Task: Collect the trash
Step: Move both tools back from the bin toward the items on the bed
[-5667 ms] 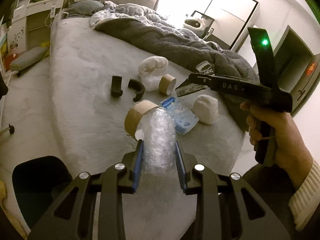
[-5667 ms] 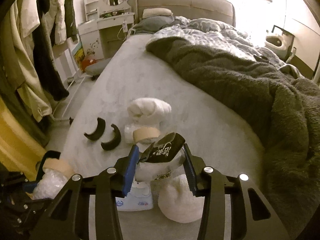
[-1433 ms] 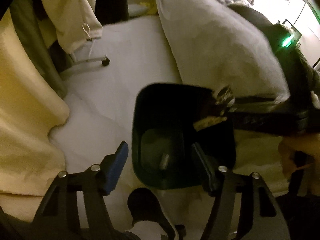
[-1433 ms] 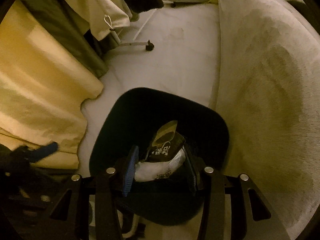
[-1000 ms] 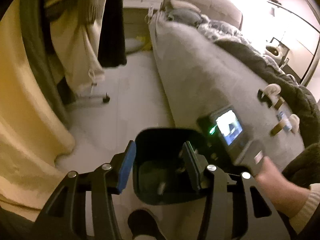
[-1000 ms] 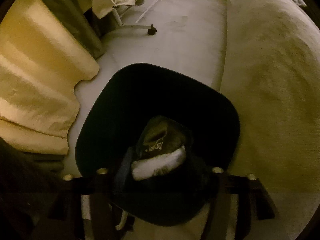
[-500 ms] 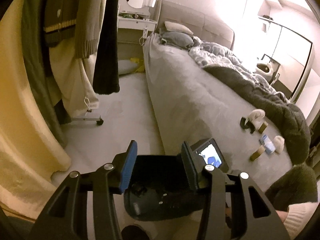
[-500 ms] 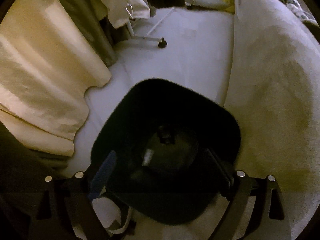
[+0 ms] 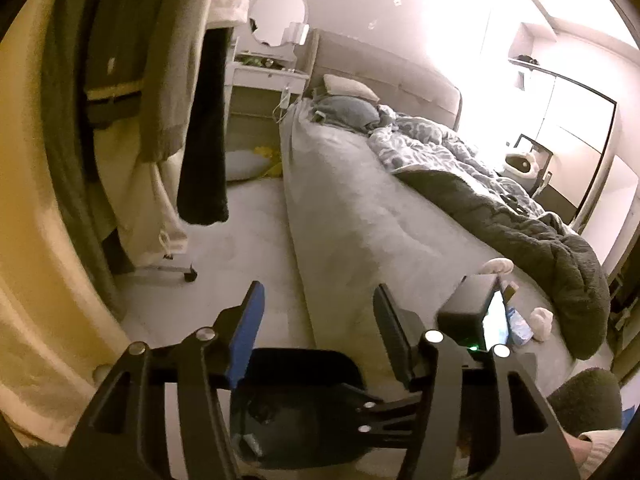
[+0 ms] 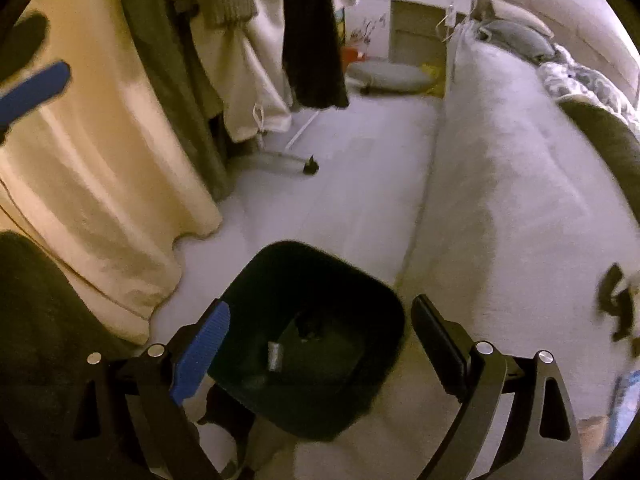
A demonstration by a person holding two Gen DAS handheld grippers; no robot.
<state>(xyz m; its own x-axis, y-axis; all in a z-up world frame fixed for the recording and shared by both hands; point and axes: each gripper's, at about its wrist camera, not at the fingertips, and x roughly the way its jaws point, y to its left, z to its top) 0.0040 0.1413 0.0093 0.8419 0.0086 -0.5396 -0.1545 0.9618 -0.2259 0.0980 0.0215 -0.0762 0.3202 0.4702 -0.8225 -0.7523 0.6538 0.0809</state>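
A black trash bin (image 10: pixel 320 344) stands on the floor beside the bed, with dropped trash dimly visible inside; it also shows in the left wrist view (image 9: pixel 304 408). My right gripper (image 10: pixel 320 336) is open and empty above the bin. My left gripper (image 9: pixel 318 316) is open and empty, raised above the bin and facing along the bed. More trash lies on the bed (image 9: pixel 380 232) at the right: white wads (image 9: pixel 540 318), a blue packet (image 9: pixel 518 326) and a tape roll (image 9: pixel 510 290), partly hidden by the right gripper's body (image 9: pixel 476 308).
Hanging clothes (image 10: pixel 224 40) and a cream curtain (image 10: pixel 100 184) fill the left side. A rolling rack foot (image 10: pixel 310 168) stands on the floor. A dark blanket (image 9: pixel 520 236) covers the far side of the bed. A vanity desk (image 9: pixel 272 76) stands at the back.
The right gripper opened and its dark wrapper fell into the bin. Both grippers have lifted and tilted up away from the bin, toward the bed.
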